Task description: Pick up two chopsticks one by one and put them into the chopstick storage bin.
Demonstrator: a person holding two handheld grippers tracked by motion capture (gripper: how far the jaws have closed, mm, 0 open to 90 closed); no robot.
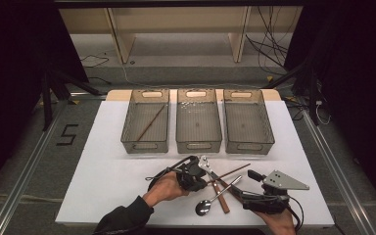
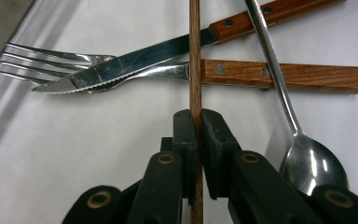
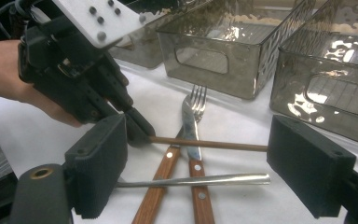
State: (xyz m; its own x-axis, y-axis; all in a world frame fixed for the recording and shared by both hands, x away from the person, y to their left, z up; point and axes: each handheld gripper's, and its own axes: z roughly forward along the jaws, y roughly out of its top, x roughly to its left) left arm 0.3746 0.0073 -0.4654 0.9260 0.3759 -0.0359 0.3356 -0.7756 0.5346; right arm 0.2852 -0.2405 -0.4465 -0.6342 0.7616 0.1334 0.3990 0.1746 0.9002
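Note:
In the left gripper view my left gripper (image 2: pixel 198 135) is shut on a brown wooden chopstick (image 2: pixel 195 56), pads pressed on both sides of it. The chopstick lies across a wooden-handled fork (image 2: pixel 51 60) and a serrated knife (image 2: pixel 135 58), with a steel spoon (image 2: pixel 312 163) to the right. From above, the left gripper (image 1: pixel 206 177) holds the chopstick (image 1: pixel 232 171) at the front middle of the white table (image 1: pixel 107 181). My right gripper (image 3: pixel 200 172) stands open, jaws wide on either side of the spoon handle (image 3: pixel 196 180) and touching nothing. It (image 1: pixel 245 185) sits just right of the cutlery.
Three grey see-through bins stand in a row behind the cutlery: left (image 1: pixel 127 132), middle (image 1: pixel 199 145) and right (image 1: pixel 249 146). Another chopstick (image 1: pixel 152 122) lies in the left bin. The near walls of two bins (image 3: pixel 214 60) (image 3: pixel 326 93) rise just beyond the fork tines.

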